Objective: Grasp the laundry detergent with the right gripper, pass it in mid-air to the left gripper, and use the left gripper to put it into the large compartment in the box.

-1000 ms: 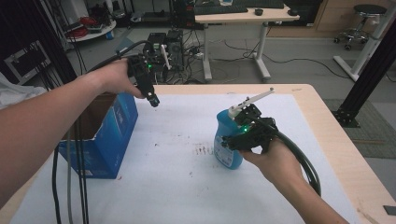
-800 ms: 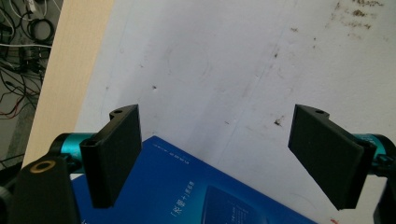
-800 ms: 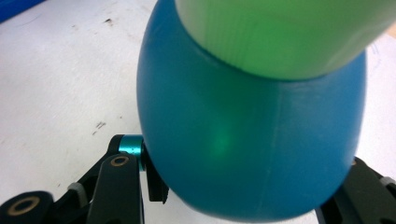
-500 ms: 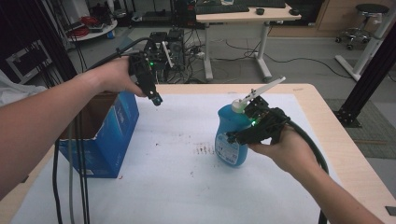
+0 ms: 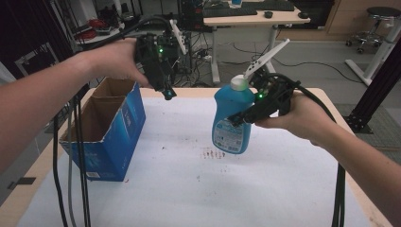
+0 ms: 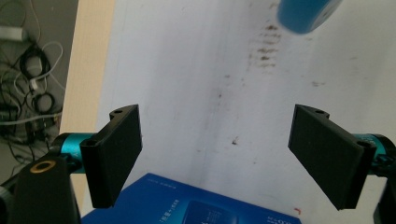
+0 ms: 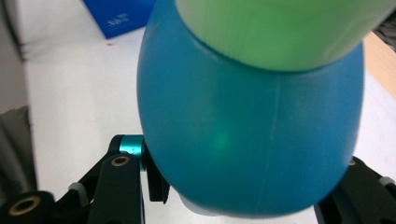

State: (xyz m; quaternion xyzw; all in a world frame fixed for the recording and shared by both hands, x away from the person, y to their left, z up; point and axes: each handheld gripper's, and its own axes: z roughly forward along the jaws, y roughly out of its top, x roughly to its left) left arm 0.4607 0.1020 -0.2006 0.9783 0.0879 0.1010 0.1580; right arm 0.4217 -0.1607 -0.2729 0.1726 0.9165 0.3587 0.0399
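A blue bottle (image 5: 231, 124) with a pale green cap (image 5: 239, 83) hangs above the white table top, tilted a little. My right gripper (image 5: 242, 117) is shut on its upper body from the right. In the right gripper view the bottle (image 7: 252, 130) and its cap (image 7: 280, 28) loom close, with the jaws of my right gripper (image 7: 252, 198) pressed on both sides. My left gripper (image 5: 166, 92) is held high over the far left of the table, pointing down. Seen in its own view, the left gripper (image 6: 219, 158) is open with nothing between its jaws, and the bottle's base (image 6: 303, 14) is at the top.
An open blue cardboard box (image 5: 113, 137) stands at the table's left; its top edge (image 6: 196, 205) lies just below the left jaws. The white table cover (image 5: 198, 189) has a patch of reddish stains (image 5: 212, 153). Cables hang at the left edge (image 5: 71, 165). Desks and chairs stand behind the table.
The right hand has lifted the bottle off the table and carried it up. The left hand has also risen, its gripper staying open.
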